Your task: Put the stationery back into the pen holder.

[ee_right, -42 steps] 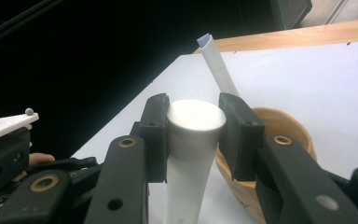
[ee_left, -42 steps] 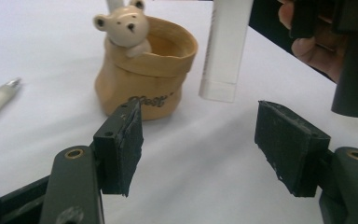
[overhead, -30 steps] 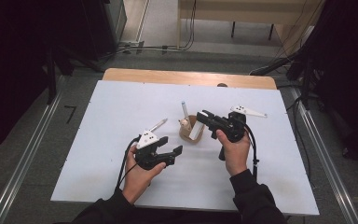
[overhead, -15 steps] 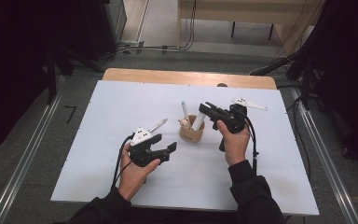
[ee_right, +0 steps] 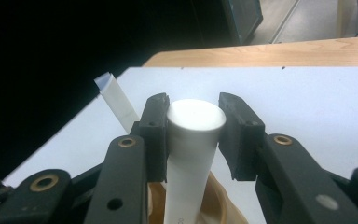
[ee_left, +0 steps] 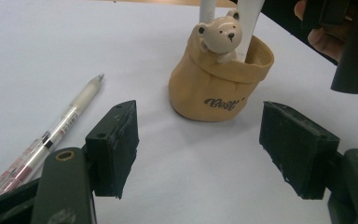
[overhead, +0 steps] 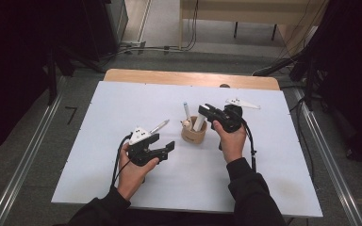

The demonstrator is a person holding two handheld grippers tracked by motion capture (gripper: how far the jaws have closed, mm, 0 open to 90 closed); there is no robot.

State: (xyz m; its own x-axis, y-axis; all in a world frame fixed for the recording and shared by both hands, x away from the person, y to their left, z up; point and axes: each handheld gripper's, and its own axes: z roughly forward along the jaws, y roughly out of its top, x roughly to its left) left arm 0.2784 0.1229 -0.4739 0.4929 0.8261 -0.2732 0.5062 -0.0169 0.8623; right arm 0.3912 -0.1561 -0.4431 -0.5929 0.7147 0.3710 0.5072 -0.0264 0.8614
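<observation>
A tan pouch-shaped pen holder (overhead: 193, 135) with a small bear figure (ee_left: 219, 33) on its rim stands mid-table. One thin pen (overhead: 186, 112) stands in it. My right gripper (overhead: 206, 114) is shut on the top of a thick white marker (ee_right: 191, 154), whose lower end reaches into the holder (ee_right: 216, 205). The thin pen (ee_right: 117, 103) leans just to its left. My left gripper (overhead: 166, 149) hovers in front-left of the holder, jaws open with nothing between them. A clear pen (ee_left: 58, 130) lies on the table beside its left jaw.
The white table top (overhead: 122, 108) ends at a wooden strip (overhead: 188, 77) along the far edge. Cables trail from both grippers toward the person. Dark equipment and floor cables (overhead: 136, 47) lie beyond the table.
My right gripper has shifted a little away and to the left with the white marker, which now stands more upright in the holder. The left gripper has barely moved.
</observation>
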